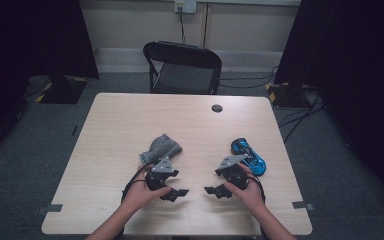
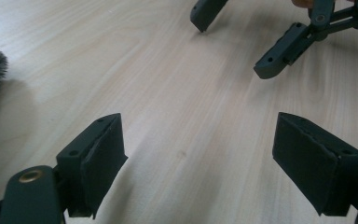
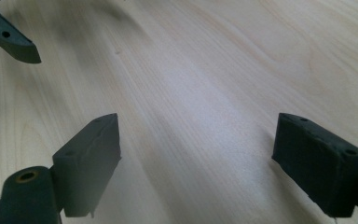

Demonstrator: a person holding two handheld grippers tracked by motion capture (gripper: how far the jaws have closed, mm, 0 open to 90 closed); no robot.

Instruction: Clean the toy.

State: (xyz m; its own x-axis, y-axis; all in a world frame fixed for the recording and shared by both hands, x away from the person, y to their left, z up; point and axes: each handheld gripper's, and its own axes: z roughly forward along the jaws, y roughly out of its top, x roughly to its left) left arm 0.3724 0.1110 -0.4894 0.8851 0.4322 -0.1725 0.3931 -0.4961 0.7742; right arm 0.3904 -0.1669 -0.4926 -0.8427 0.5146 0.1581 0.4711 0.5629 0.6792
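1. Left gripper [image 1: 175,192] and right gripper [image 1: 215,190]: jaws spread wide, grasping nothing, facing each other over the pale wooden table [image 1: 130,115].
2. Crumpled grey knitted cloth [image 1: 161,148] just behind the left gripper; glossy blue plastic toy car [image 1: 249,155] just behind the right gripper.
3. Judged progress: neither item grasped yet; all handling remains.

chair [image 1: 182,67] behind table, black | wall socket [image 1: 185,5] w/ cable | black disc [image 1: 217,108] nr table's far edge

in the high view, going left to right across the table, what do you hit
grey sock → left gripper → right gripper → blue toy car
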